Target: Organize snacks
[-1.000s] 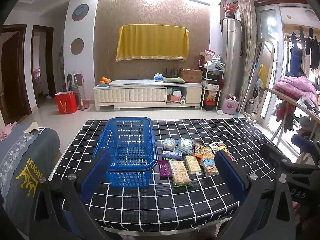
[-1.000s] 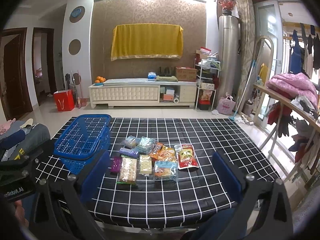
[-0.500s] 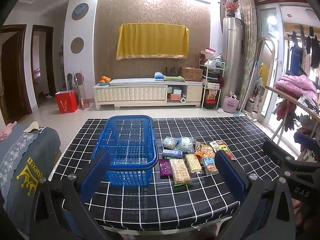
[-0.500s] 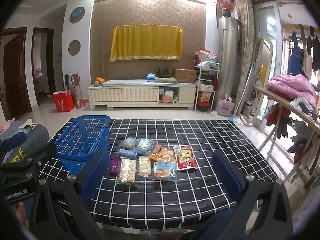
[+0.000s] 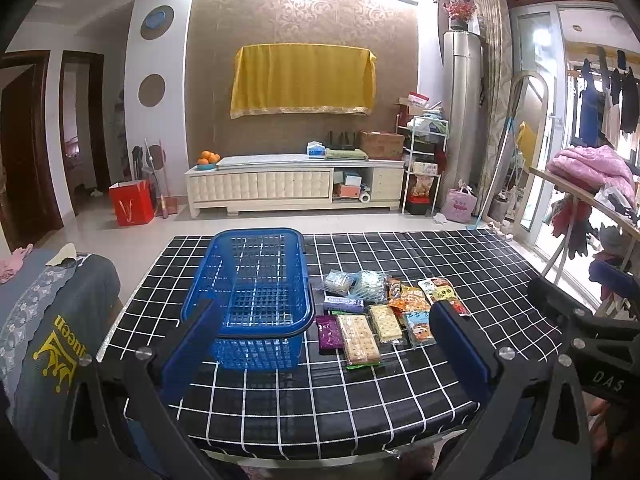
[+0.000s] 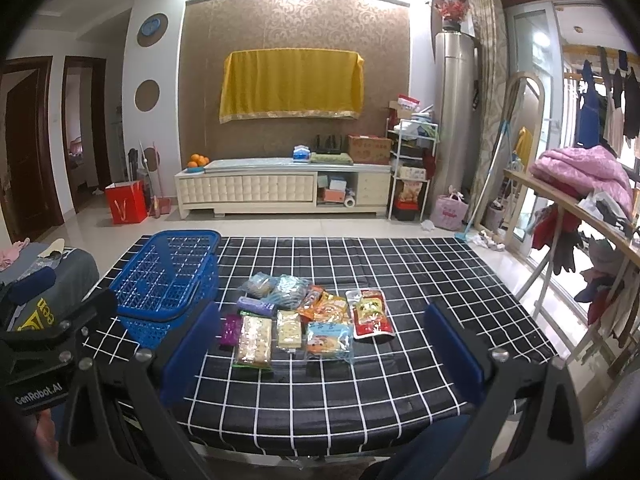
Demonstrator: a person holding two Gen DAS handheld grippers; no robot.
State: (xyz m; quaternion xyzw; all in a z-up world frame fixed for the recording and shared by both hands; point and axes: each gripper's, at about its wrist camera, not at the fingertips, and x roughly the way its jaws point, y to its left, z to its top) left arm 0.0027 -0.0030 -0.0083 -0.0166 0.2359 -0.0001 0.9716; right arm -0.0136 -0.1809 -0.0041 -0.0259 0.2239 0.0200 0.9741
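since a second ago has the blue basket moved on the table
No. The blue basket sits on the same tablecloth squares, beside the snacks.

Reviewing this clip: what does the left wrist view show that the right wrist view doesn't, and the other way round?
Only the left wrist view shows the left gripper with its fingers spread, the basket straight ahead, and the right gripper's body at the right edge. Only the right wrist view shows the right gripper with its fingers spread, the snacks centred, and the left gripper's body at the left edge. Both show the empty blue basket, the snack packets lying beside it, and the black checked tablecloth.
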